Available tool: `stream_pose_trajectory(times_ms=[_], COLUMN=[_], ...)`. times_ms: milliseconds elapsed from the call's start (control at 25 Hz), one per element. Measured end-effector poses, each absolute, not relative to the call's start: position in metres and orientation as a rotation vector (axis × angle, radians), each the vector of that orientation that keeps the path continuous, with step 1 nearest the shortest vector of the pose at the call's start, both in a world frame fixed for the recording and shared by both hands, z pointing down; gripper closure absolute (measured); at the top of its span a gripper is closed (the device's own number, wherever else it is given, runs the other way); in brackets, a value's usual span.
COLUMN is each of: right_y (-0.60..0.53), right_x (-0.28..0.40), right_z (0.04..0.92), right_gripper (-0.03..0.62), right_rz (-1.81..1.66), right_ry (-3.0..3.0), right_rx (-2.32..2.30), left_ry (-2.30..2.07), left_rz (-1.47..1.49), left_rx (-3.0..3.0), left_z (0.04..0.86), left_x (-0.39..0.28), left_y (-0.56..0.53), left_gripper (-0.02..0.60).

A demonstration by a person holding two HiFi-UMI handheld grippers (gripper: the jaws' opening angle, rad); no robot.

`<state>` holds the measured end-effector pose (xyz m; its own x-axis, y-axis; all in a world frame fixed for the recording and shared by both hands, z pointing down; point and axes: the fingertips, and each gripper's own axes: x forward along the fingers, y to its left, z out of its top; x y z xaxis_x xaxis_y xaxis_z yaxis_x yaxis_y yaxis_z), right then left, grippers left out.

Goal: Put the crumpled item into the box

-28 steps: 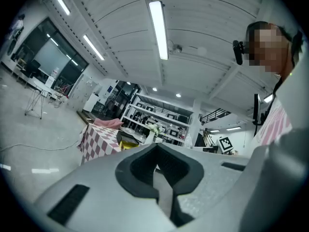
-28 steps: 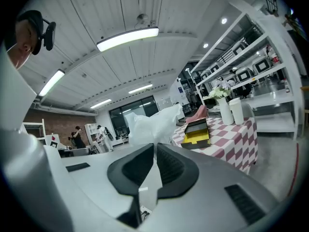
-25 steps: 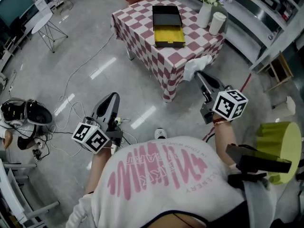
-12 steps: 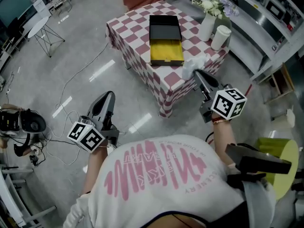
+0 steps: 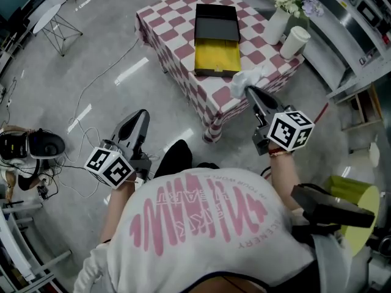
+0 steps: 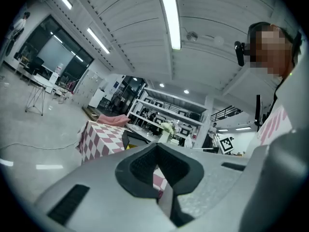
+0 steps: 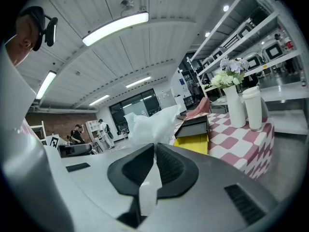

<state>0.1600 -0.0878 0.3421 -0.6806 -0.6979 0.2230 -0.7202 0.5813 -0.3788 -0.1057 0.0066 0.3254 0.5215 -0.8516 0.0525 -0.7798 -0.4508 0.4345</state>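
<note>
Pinched in the narrowed fingers of the right gripper (image 5: 250,91): crumpled item (image 5: 253,77), box (image 5: 217,57) just up-left on the surface (image 5: 177,29). Farther off, lower left: left gripper (image 5: 141,115), fingers together, empty.

Table (image 5: 165,26), checkered cloth: one.
Box (image 5: 217,57), open, black lid and yellow tray: one.
Crumpled white item (image 5: 247,79): one.
Vase (image 5: 276,23) with flowers: one.
White cup (image 5: 294,41): one.
Hand-held grippers, two: left hand-held gripper (image 5: 140,116), right hand-held gripper (image 5: 249,91).
Marker cubes, two: left cube (image 5: 110,166), right cube (image 5: 289,130).
Headset (image 5: 30,145): one.
</note>
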Motion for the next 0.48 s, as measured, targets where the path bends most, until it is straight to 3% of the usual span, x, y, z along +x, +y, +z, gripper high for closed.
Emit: stream_pose_trajectory(times_ms=[480], right_y=[-0.161], right_x=[0.142], right_z=[0.386], right_gripper=[0.574], right_rz=[0.793], right_ry=[-2.645], right_rx=[1.314], left_ry=[-1.154], left_rz=[-0.197], left_rx=[2.382], left_z=[0.356], left_x=[-0.11], left_y=[-0.107], left_gripper=[0.574])
